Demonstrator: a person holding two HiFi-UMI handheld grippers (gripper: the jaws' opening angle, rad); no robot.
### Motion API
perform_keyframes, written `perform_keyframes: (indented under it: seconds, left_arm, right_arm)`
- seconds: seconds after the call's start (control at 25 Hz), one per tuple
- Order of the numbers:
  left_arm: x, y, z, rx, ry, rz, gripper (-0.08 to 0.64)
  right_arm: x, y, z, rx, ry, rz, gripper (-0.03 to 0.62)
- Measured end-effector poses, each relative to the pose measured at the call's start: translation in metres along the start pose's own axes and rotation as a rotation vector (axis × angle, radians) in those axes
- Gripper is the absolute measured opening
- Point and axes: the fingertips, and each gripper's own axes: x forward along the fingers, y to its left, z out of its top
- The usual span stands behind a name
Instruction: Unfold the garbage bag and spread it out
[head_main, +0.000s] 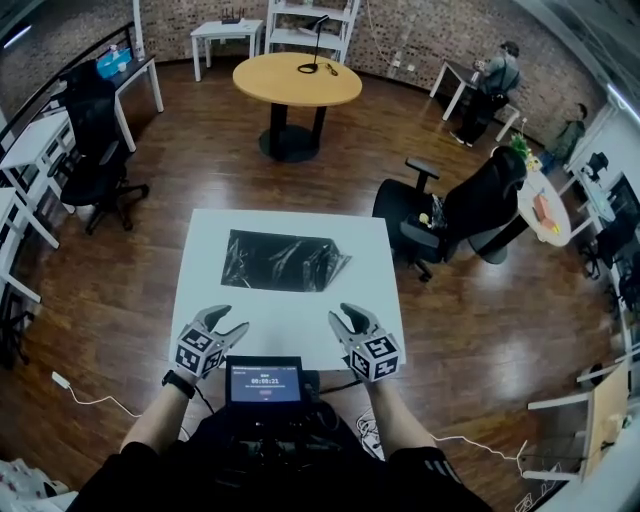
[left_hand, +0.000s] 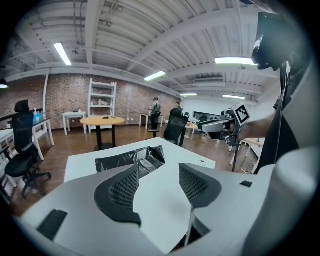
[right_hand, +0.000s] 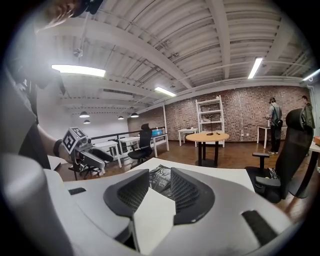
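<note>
A white square table (head_main: 196, 300) is seen directly ahead, and the black garbage bag (head_main: 283, 261) lies on its far half, folded flat into a wide rectangle. The film is glossy and creased, and its right end is ruffled and slightly raised, while the left end lies flatter.

The bag is judged to be very light, limp and slippery. No stiffness can be expected, so any lifted part will sag. The thin layers are likely to cling together, and several could be pinched at once. The ruffled right corner is judged the best place to take hold, since a loose edge is offered there. The opposite end should be gripped or pinned so the folds can be drawn apart. A gentle pull is advised, as such film stretches and tears easily.

The left gripper (head_main: 230, 318) and the right gripper (head_main: 342, 314) are held over the table's near edge, well short of the bag. Both sets of jaws are parted, the right more narrowly, and nothing is held between them.
</note>
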Motion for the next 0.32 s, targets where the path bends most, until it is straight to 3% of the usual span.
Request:
perform_keyframes:
  seconds: [0.32]
  left_arm:
    - [-0.012, 0.004, -0.007, 0.002, 0.011, -0.011, 0.253]
  right_arm:
    - [-0.002, 0.021, 0.01, -0.038, -0.013, 0.001, 0.156]
